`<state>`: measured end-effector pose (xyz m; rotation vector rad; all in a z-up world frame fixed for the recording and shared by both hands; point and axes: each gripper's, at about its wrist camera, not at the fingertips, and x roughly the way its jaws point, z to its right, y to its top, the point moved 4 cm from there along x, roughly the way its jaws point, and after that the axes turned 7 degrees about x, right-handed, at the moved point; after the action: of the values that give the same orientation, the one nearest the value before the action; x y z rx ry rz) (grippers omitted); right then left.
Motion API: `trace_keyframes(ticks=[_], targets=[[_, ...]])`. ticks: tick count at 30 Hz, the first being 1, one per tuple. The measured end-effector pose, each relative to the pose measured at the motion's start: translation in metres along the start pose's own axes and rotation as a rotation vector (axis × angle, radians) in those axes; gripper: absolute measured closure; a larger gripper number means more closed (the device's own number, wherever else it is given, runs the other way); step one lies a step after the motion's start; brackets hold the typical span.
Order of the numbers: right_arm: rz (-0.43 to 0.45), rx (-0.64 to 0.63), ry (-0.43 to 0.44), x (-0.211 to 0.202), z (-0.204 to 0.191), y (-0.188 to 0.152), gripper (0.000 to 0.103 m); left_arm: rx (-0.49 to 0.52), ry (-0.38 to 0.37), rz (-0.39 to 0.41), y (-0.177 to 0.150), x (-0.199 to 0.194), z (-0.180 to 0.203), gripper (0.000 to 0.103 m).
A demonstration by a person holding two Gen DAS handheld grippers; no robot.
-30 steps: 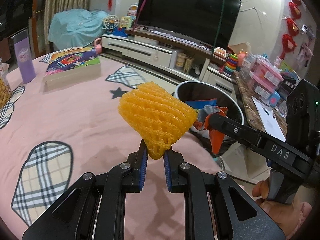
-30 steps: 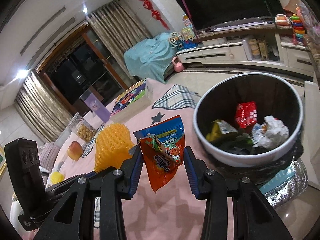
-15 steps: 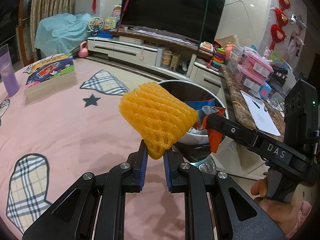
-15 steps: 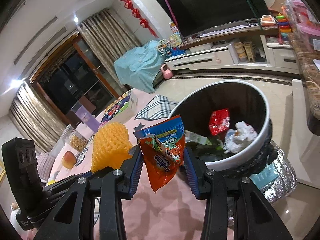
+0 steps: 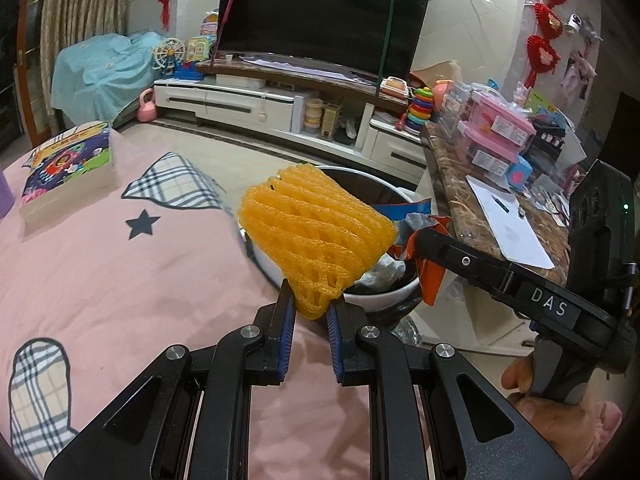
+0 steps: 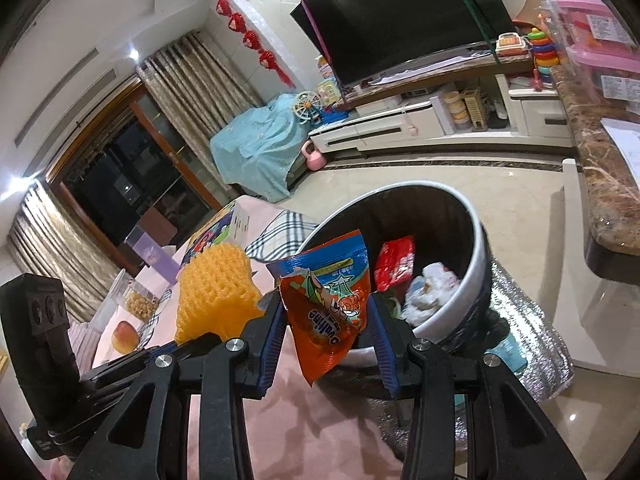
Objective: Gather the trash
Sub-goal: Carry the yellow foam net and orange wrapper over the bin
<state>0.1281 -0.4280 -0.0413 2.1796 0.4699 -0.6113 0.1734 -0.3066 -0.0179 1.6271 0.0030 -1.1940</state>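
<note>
Book [image 5: 68, 160]: I see it far left on the pink cloth [image 5: 132, 272].
Left gripper [image 5: 311, 314]: my jaws pinch the lower tip of the net [image 5: 316, 232], which stands up in front of the bin.
Right gripper [image 6: 326, 330]: I have the jaws clamped on the wrapper [image 6: 326, 300], hanging point-down beside the rim.
Bin [image 6: 468, 276]: just past the cloth edge, trash inside.
</note>
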Motion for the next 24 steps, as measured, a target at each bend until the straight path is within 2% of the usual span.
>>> trace_keyframes(ticks=[24], targets=[[0.013,0.024,-0.051,0.006,0.027,0.031,0.061,0.046,-0.030,-0.049,0.030,0.040,0.027,0.089]])
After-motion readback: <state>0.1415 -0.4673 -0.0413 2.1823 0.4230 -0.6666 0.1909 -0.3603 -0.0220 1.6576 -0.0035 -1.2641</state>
